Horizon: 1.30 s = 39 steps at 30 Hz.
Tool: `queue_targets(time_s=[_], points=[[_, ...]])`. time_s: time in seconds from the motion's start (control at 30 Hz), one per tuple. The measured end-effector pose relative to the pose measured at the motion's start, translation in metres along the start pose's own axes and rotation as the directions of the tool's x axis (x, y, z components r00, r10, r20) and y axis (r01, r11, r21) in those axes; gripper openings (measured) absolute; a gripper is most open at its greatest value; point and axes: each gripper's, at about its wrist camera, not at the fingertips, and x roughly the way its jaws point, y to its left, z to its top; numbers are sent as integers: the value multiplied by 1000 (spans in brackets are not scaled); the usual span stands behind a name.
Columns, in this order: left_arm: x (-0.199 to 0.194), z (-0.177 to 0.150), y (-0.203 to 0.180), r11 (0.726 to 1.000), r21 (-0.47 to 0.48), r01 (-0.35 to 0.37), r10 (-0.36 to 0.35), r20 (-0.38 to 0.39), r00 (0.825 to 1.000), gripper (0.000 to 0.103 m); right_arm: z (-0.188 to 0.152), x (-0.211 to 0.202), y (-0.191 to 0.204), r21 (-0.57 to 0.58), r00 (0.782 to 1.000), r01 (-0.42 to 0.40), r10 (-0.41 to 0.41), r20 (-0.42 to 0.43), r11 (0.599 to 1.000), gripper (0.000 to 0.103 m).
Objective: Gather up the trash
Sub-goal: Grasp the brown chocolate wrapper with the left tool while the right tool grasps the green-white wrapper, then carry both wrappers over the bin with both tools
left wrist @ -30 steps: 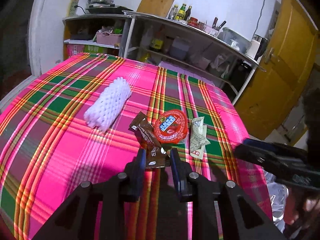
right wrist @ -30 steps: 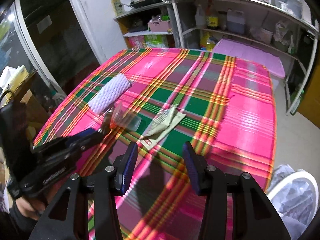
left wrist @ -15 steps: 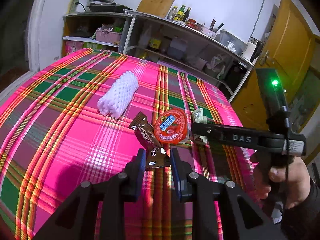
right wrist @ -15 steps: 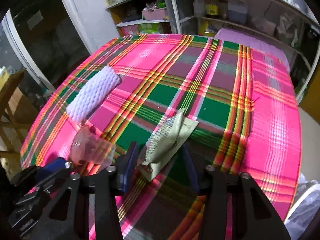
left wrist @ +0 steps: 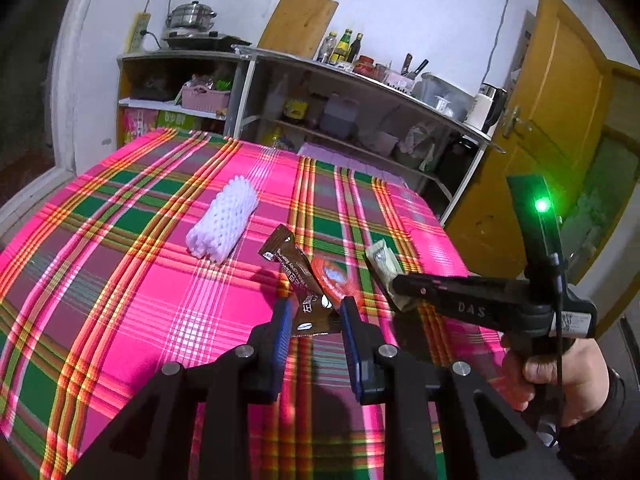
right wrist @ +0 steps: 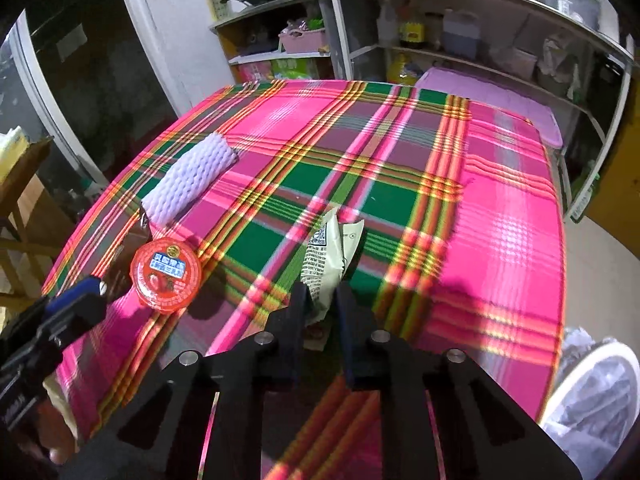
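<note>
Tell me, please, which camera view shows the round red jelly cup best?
The right wrist view: the red jelly cup lies fully exposed on the plaid tablecloth, its printed lid facing the camera. In the left wrist view the brown wrapper, gripped by the left tongs, hides half of it, and the lid is blurred.

A table under a pink, green and orange plaid cloth (left wrist: 120, 280) fills the area ahead of the jaws. Beyond it, metal shelving (left wrist: 360, 92) stocked with bottles, containers and a steel pot (left wrist: 191, 14) lines a white wall (left wrist: 420, 0). A yellow wooden door (left wrist: 552, 128) stands right of the jaws; a dark glazed opening (right wrist: 80, 80) is to their left.
</note>
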Motion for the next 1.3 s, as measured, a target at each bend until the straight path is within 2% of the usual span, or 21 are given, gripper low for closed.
queue_targets(time_s=[0.3,0.43,0.77,1.3], points=[[-12,-4,-18,999,45,-31,30,11,999,25,-20,-34,-9,25,999,-22,21,42,999,15],[-21,-6,-28,998,57,-20,19,16,1000,25,-25,-50,-10,26,997,-30,28,69,999,15],[-28,-11,-65,994,104,25,-26,9,1000,25,-50,-101,-22,45,989,-19,12,147,999,15],[-22,-29,-146,967,211,143,-135,-50,990,25,-100,-157,-65,141,978,39,-66,196,989,15]])
